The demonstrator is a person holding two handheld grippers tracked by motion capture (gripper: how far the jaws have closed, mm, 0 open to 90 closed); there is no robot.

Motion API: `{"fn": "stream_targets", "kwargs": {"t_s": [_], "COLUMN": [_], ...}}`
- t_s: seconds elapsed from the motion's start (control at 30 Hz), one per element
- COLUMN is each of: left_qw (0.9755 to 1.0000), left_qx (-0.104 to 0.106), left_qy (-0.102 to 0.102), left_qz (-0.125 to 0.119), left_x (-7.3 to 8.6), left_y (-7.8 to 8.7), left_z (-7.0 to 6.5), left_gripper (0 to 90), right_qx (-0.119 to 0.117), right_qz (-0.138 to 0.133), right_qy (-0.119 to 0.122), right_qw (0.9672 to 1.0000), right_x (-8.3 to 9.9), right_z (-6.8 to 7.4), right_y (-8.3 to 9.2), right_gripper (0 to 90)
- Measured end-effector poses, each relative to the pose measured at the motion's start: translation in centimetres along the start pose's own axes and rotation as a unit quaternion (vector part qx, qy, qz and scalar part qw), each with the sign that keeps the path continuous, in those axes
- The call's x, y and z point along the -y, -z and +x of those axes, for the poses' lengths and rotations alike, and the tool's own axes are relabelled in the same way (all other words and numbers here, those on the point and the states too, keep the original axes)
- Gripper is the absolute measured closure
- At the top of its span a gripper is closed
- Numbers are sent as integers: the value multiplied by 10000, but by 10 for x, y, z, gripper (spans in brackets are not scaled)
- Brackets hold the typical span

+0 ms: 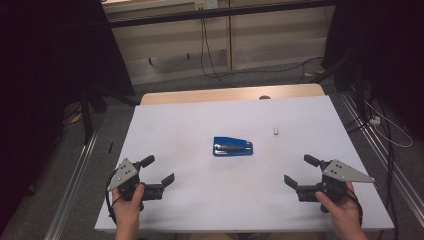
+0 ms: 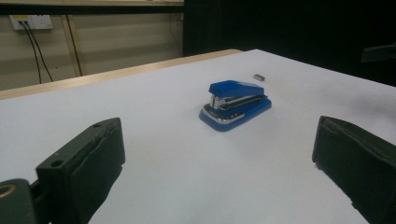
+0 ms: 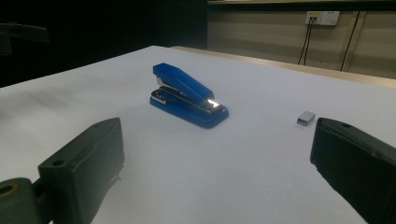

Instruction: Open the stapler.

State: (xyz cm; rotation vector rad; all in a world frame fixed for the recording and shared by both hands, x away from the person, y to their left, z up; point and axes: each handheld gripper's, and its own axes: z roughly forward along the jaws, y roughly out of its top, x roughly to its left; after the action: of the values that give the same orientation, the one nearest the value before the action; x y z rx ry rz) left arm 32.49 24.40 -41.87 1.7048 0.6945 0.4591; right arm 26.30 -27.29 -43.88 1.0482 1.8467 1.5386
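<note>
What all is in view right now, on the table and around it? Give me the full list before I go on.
stapler: one, blue with metal parts, lying near the middle of the table
small block: one, silvery grey, on the table to the right of the stapler and apart from it
table: one, white top with a wooden far edge
wall socket: one, white, on the far wall with black cables hanging from it
left gripper: one, black, jaws open, held in the left hand at the near left of the table
right gripper: one, black, jaws open, held in the right hand at the near right
</note>
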Motion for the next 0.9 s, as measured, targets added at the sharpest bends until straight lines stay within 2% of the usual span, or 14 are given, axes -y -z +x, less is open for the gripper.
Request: {"fn": "stream_targets", "kwargs": {"t_s": [0.13,0.5,0.63,0.7,0.9], "left_qw": [10000,9999,9999,9998,9996], "left_qx": [16,106,144,174,263], "left_qy": [-10,23,37,-62,43], "left_qz": [6,25,-18,14,3], "left_x": [0,-3,-6,-9,-12], "left_y": [-1,-11,-19,-23,-38], "left_z": [0,-1,-2,-1,-1], "left_gripper": [25,25,24,25,25], "right_qx": [18,58,145,149,192], "right_qz": [-17,27,64,61,71], "right_qy": [-25,120,193,166,234], "right_qw": [10000,9999,9997,9997,9995], "right_x": [0,-2,-3,-4,-9], "right_z": [-1,-5,-6,-7,-8], "right_y": [1,-7,-12,-15,-23], "right_gripper": [26,31,32,33,33]}}
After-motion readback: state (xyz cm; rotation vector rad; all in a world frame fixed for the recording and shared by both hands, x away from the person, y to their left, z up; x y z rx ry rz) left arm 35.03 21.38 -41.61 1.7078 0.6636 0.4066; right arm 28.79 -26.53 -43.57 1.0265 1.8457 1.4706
